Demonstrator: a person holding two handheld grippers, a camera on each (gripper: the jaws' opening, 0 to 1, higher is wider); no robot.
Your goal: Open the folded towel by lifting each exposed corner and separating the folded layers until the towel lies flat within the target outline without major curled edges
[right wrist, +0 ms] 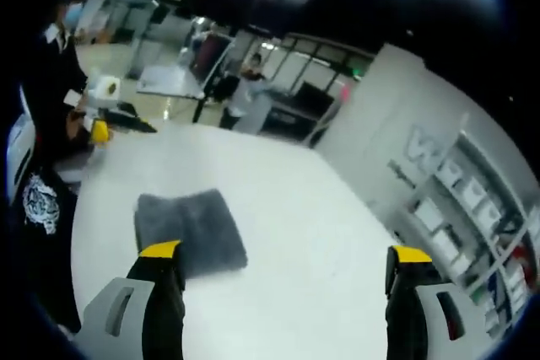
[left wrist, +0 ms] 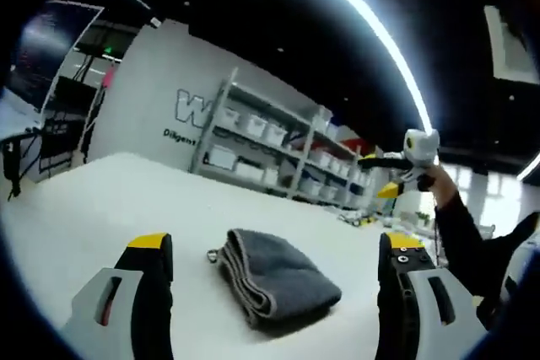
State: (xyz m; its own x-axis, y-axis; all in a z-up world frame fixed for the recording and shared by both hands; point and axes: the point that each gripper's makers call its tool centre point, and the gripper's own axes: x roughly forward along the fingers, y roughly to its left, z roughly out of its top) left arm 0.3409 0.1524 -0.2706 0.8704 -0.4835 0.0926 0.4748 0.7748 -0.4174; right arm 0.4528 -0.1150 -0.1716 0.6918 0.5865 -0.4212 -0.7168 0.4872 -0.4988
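A grey towel (left wrist: 274,280), folded into a thick stack with its layered edge facing me, lies on the white table (left wrist: 110,200). In the left gripper view it sits just ahead of my left gripper (left wrist: 277,244), whose jaws stand wide apart and hold nothing. My right gripper (left wrist: 403,170) hangs in the air at the right, held by a hand in a dark sleeve. In the right gripper view the towel (right wrist: 190,225) lies ahead and to the left of my right gripper (right wrist: 285,253), which is open and empty. The left gripper (right wrist: 110,115) hovers at the far left above the table.
Metal shelving with white bins (left wrist: 270,149) stands past the table's far edge against a white lettered wall. A person in black clothes (right wrist: 38,200) is close at the left of the table (right wrist: 321,233). Another person (right wrist: 249,90) stands beyond it.
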